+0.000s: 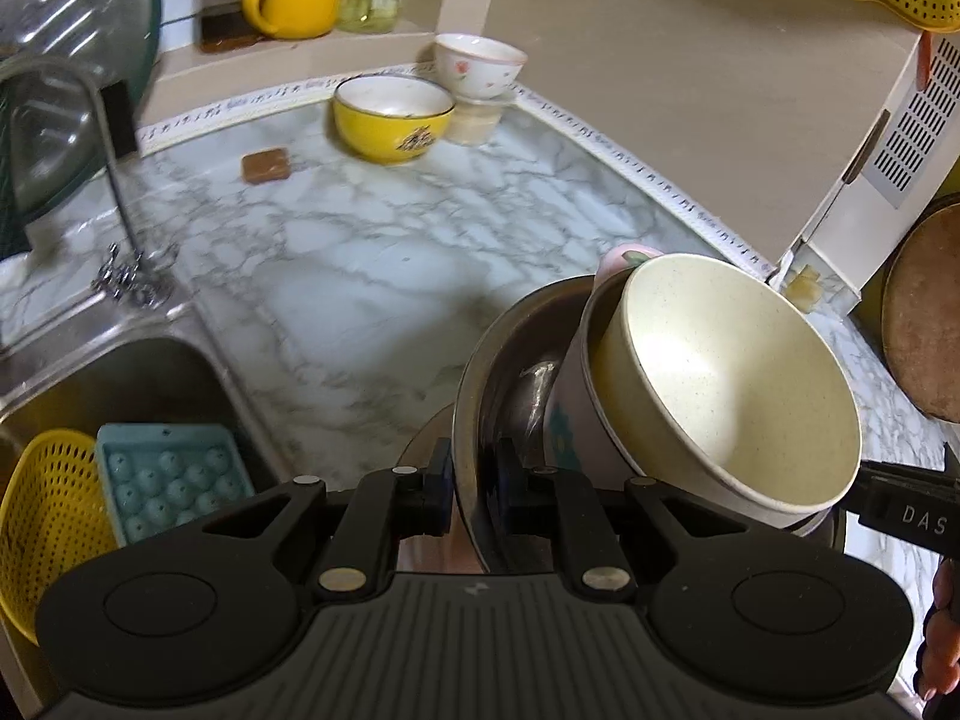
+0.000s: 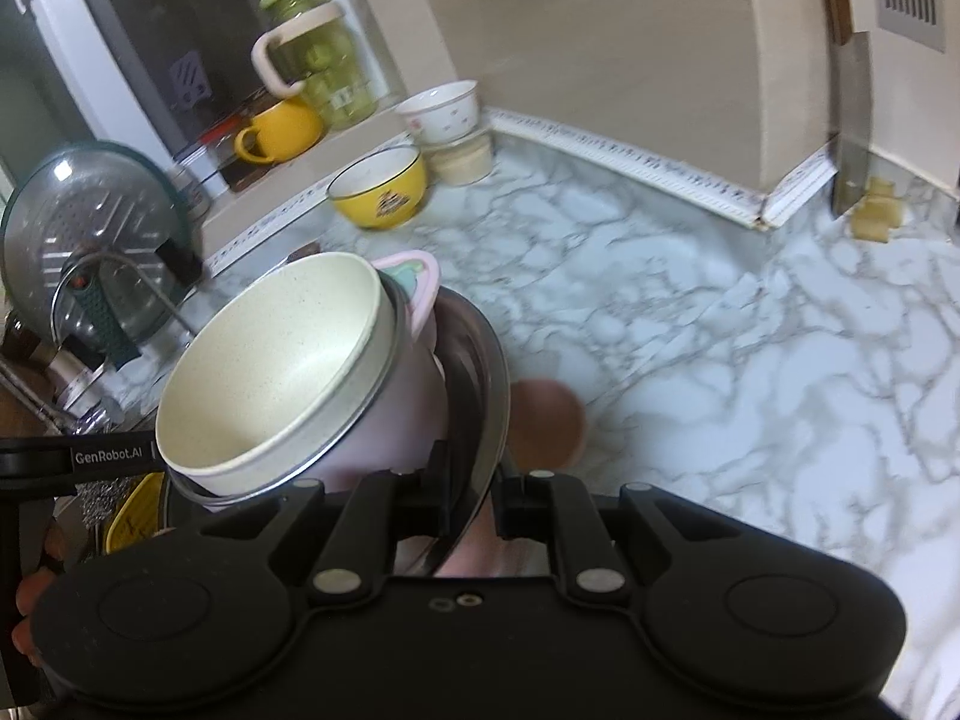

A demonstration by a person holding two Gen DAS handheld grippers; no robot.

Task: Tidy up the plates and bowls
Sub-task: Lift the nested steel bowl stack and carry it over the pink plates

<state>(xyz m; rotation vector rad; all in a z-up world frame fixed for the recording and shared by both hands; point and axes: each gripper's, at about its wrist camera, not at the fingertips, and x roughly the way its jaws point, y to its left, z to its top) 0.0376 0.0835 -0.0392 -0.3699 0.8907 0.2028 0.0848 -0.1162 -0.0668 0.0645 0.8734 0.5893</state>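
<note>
A steel bowl (image 1: 510, 354) holds a pink bowl (image 1: 567, 420) with a cream bowl (image 1: 732, 378) nested in it; the stack is tilted above the marble counter. My left gripper (image 1: 474, 480) is shut on the steel bowl's near rim. My right gripper (image 2: 474, 480) is shut on the same steel bowl (image 2: 480, 360) at its opposite rim, with the pink bowl (image 2: 402, 414) and cream bowl (image 2: 282, 372) to its left. A yellow bowl (image 1: 393, 117) and a white flowered bowl (image 1: 480, 66) on a small tub stand at the counter's back.
A sink (image 1: 120, 378) at left holds a yellow basket (image 1: 48, 510) and a teal tray (image 1: 174, 480). A tap (image 1: 114, 180) stands beside it. A yellow mug (image 1: 294, 0) and jars sit on the ledge. A wooden board (image 1: 924, 318) leans at right.
</note>
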